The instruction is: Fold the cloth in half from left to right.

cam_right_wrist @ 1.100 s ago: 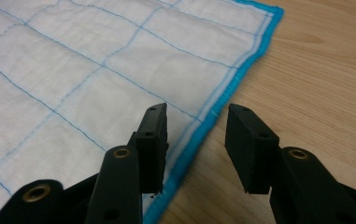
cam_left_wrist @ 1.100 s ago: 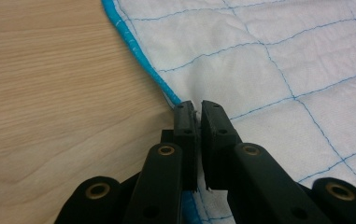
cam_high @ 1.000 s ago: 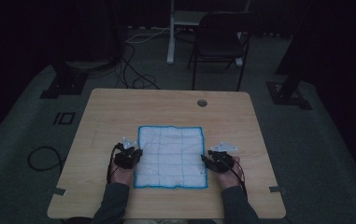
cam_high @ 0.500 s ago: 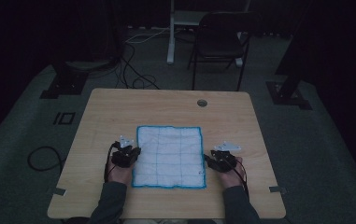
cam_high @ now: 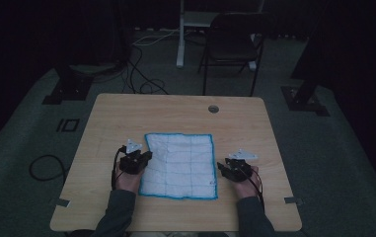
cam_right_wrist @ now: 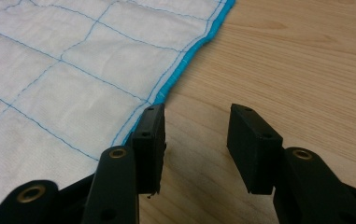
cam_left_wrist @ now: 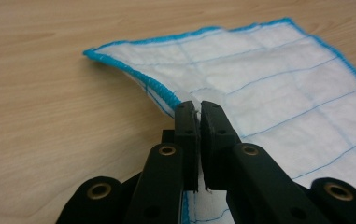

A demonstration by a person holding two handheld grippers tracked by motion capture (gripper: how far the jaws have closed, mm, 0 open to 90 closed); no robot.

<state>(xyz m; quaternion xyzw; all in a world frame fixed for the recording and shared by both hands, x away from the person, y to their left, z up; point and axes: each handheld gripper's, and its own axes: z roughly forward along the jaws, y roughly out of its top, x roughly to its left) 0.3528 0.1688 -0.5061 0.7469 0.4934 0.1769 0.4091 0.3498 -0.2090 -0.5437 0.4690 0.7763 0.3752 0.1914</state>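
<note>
Your left gripper (cam_left_wrist: pixel 199 109) pinches the blue-edged cloth (cam_left_wrist: pixel 269 79) at its side hem. Your right gripper (cam_right_wrist: pixel 196 140) gapes empty, the opposite hem (cam_right_wrist: pixel 175 74) just beside its left jaw.

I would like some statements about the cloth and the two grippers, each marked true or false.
1. The left gripper is shut on the cloth. True.
2. The right gripper also clamps the cloth. False: its jaws stand open beside the cloth's blue edge.
3. The cloth is folded in half. False: it lies spread out on the table.
4. The cloth edge rises off the table at the left gripper. True.
5. The cloth is red. False: white with blue lines.
</note>
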